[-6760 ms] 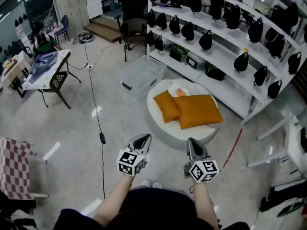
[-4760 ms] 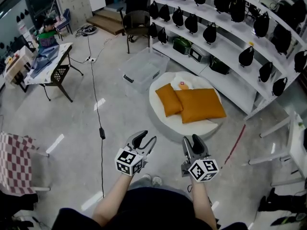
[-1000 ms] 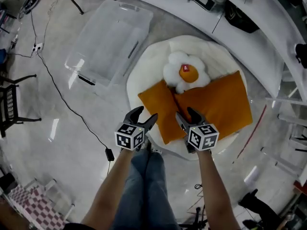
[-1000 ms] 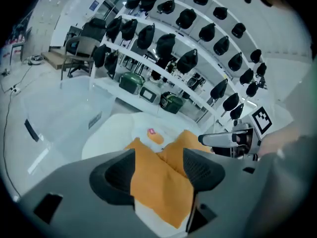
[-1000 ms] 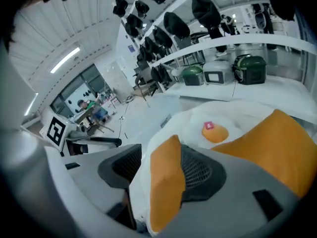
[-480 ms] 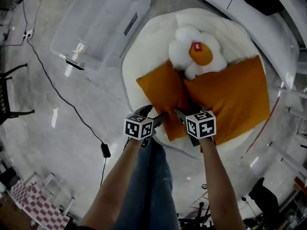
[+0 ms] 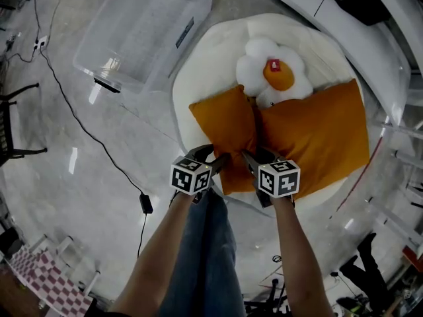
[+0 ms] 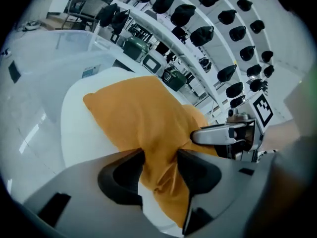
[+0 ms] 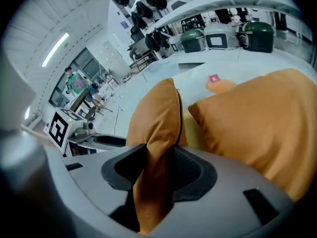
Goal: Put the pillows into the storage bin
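While both tools reach down at the front edge of the white round cushion point(image 7: 211, 51), the smaller orange pillow point(image 7: 228, 134) lies on it with its near hem pinched in two places. The left gripper point(image 7: 215, 157) has just been closing its jaws, and in its own view the left gripper point(image 8: 161, 162) has them drawn narrow on a bunched fold of that pillow's point(image 8: 143, 118) fabric, both pads pressing into the cloth. The right gripper point(image 7: 254, 157) has likewise just been closing; in its own view the right gripper point(image 9: 158, 165) clamps the pillow's point(image 9: 158, 118) seamed edge, which stands upright between the pads.

The two grippers sit close side by side, the left at the pillow's near left corner, the right at its near right corner. The larger orange pillow point(image 7: 317, 134) rests just beside it on the right, touching it along one edge. A flower-shaped plush point(image 7: 271, 71) with an orange centre lies at the far ends of both pillows. The clear storage bin point(image 7: 142, 28) stands on the floor to the cushion's far left, holding neither pillow. A black cable point(image 7: 99, 144) trails across the floor near it.
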Demonstrator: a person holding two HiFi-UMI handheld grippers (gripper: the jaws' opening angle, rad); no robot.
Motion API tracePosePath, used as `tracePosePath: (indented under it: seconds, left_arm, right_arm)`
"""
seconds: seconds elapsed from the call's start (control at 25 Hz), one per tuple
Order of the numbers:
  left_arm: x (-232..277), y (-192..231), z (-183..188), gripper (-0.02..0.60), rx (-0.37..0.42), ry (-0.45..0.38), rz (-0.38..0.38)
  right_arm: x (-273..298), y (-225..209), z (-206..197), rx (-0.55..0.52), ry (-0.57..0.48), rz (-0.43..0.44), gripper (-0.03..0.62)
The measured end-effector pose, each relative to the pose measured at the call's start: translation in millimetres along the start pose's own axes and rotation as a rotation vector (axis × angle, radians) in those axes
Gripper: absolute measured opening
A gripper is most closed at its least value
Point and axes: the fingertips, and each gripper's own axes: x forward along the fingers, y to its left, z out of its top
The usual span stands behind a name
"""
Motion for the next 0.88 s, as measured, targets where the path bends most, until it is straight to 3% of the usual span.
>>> tracePosePath:
  seconds: [0.2, 0.52, 0.68, 0.88]
  left_arm:
    - [-53.5, -30.5, 34.2, 0.227, 0.068, -0.046, 0.016]
    - [-140.7, -61.7, 117.5, 0.222, 0.115, -0.205, 0.124]
    - [-189.1, -40.3, 158.9, 0.219, 0.147, -0.277, 0.176]
    - [-226.3, 21.3, 208.6, 0.212, 0.152, -0.333, 0.240]
  right_arm:
    - [-43.9, 37.3, 19.7, 0.105, -0.105, 0.031, 0.175]
    - [-98.7, 101.6, 104.4, 0.046, -0.231, 0.107, 0.181]
    - [-90.7, 145.1, 151.4, 0.025, -0.285, 0.152, 0.186]
    - [-41.0, 186.2, 213.0, 0.002, -0.313, 0.185, 0.189]
